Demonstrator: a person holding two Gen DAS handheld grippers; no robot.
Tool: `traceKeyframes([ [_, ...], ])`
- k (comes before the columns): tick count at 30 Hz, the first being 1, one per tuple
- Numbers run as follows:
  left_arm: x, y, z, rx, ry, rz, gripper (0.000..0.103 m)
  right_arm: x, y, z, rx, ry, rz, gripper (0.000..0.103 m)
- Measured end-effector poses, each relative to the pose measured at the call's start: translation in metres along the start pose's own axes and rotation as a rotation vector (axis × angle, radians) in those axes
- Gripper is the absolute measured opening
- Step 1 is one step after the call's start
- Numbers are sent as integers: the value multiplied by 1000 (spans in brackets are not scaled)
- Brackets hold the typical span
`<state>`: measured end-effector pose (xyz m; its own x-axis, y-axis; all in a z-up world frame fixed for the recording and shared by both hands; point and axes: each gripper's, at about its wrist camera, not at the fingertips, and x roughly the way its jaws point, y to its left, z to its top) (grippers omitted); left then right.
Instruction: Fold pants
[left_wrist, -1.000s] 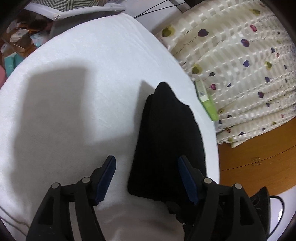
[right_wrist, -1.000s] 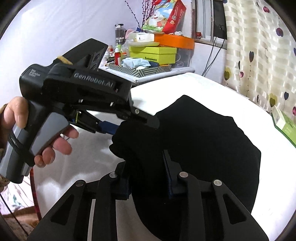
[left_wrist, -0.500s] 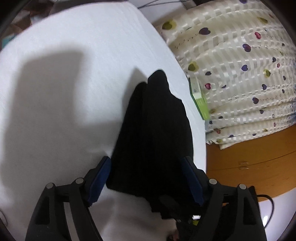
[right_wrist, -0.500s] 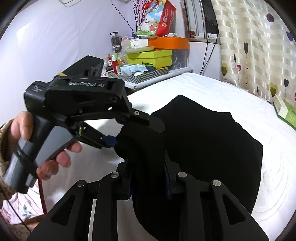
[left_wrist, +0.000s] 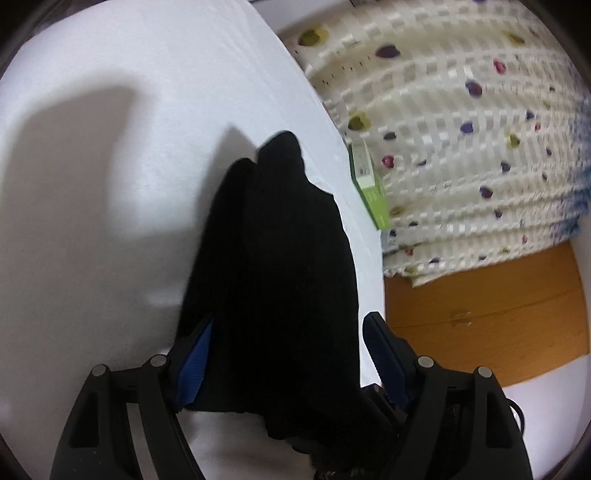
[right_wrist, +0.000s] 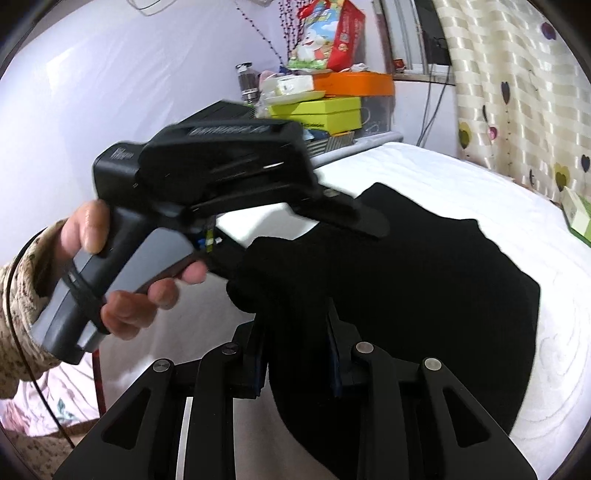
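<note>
Right wrist view shows the right gripper (right_wrist: 295, 350) clamped on the soft, floppy black pants (right_wrist: 424, 295) lying on the white bed (right_wrist: 480, 184), while the left gripper (left_wrist: 288, 354), jaws spread, straddles a bunched edge worth pinching.

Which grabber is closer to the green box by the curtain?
Left. The left gripper sits near the bed edge where the green box lies; the right gripper holds the black pants, farther away.

The white bed (left_wrist: 110, 221) lies bare left of the black pants (left_wrist: 280, 258), open for passing. Along its right edge a green box (left_wrist: 369, 184) and the curtain (left_wrist: 461, 147) crowd in; stacked boxes (right_wrist: 321, 107) block the far end.
</note>
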<state>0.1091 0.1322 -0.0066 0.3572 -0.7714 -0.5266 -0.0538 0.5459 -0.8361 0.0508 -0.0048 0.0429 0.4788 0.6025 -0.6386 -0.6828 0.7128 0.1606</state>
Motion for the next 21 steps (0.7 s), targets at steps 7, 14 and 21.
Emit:
traceKeyframes([
  [7, 15, -5, 15, 30, 49, -10, 80, -1, 3, 0, -21, 43, 18, 36],
  [14, 16, -23, 7, 208, 66, 235, 41, -44, -28, -1, 102, 26, 166, 43],
  [21, 17, -39, -5, 357, 38, 354, 39, -86, -123, -25, 391, 35, -49, 57],
])
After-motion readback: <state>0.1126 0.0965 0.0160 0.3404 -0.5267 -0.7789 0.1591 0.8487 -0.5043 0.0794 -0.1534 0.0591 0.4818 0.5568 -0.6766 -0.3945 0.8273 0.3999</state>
